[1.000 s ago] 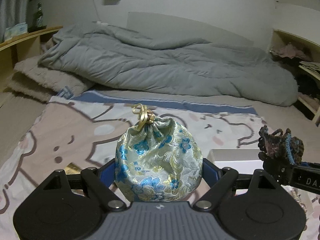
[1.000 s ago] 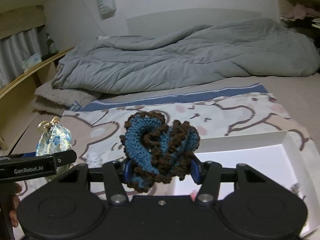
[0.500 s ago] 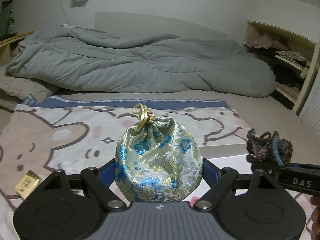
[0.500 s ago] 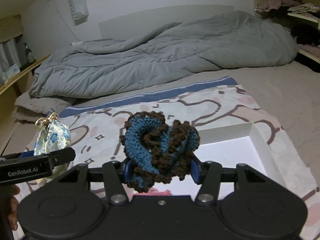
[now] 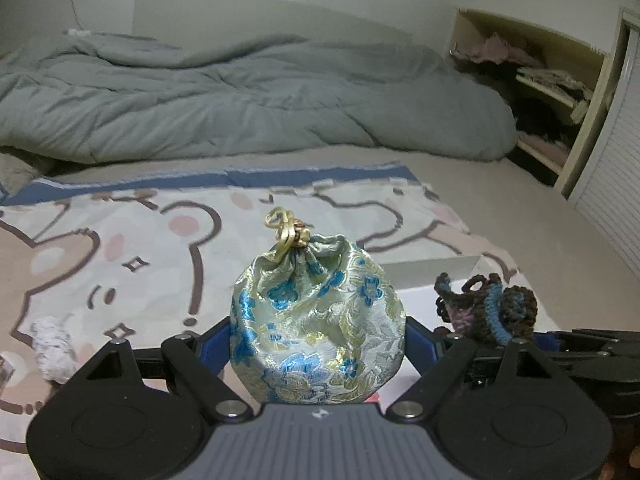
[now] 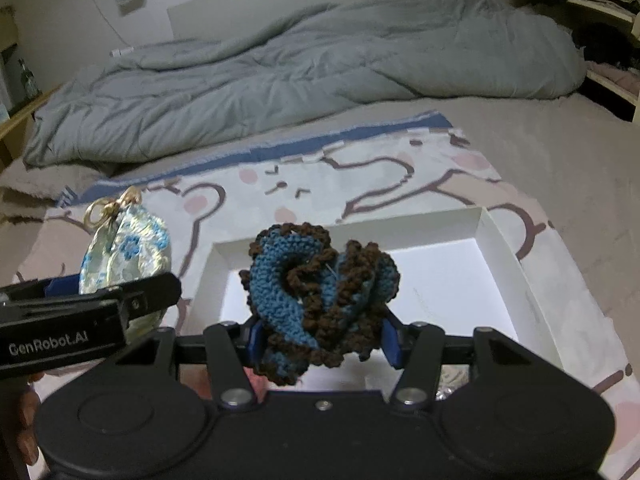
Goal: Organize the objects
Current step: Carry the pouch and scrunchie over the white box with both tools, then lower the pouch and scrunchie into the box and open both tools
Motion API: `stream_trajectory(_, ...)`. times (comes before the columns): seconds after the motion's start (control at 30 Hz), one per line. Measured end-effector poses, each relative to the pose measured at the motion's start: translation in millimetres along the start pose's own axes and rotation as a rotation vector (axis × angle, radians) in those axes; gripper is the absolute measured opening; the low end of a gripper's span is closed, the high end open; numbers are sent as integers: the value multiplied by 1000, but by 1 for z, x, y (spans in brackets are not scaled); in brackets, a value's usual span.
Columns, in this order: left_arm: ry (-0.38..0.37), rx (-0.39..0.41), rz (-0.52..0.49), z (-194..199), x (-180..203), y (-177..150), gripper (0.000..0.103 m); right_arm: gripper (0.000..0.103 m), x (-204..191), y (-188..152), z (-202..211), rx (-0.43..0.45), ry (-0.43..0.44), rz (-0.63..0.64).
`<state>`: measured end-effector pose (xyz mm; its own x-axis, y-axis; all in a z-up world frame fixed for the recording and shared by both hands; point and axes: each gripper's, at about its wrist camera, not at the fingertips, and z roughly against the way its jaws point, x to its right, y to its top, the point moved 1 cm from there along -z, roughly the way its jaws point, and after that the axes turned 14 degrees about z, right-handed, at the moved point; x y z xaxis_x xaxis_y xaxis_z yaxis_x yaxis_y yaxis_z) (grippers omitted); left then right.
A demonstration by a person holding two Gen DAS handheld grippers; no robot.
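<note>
Left gripper pinches a brocade drawstring pouch between its blue pads, pouch upright, gold cord knot on top. Gripper tilted downward toward the bed, held above the cartoon bear blanket. Seen from the right wrist view, the pouch sits left of the white box, outside its wall, carried in the air.

Right gripper is clamped on a blue and brown crocheted piece, yarn bulging up past the pads. It also angles downward, hovering over the near part of the open white box; the box lies on the blanket with its bright floor showing. From the left wrist view the crocheted piece is just right of the pouch, the two grippers side by side, not touching.

A person's fingers show at the lower left edge under the left gripper body. Small white fluffy item lies on the blanket at left. Grey duvet bunched up at the far side of the bed.
</note>
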<state>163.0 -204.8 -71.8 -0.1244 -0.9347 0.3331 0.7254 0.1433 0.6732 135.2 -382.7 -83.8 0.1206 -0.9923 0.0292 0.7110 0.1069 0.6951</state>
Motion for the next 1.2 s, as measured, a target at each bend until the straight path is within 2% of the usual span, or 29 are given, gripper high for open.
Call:
stream_trajectory(0.27,7,-54,-27,-30,1,-3,86,57,10,-8,-24,-60,-17,-22)
stream_trajectory(0.5,-6,-52,-19,-43,2,-3,86,58,15,-11,-39,-92,-21,-28)
stream_trajectory(0.63,11,-62,-17,-49,1,-4,92,64,19,-12,-42,-100,-34,-40)
stream_trajectory(0.77,20,-70,-19,-50,0,-3,93,72,20,-16,-41,-108,-42,-48)
stream_trajectory(1.2,17,-60,-48,-37,6,-6,93,73,24,-16,-27,-80,-47,-74)
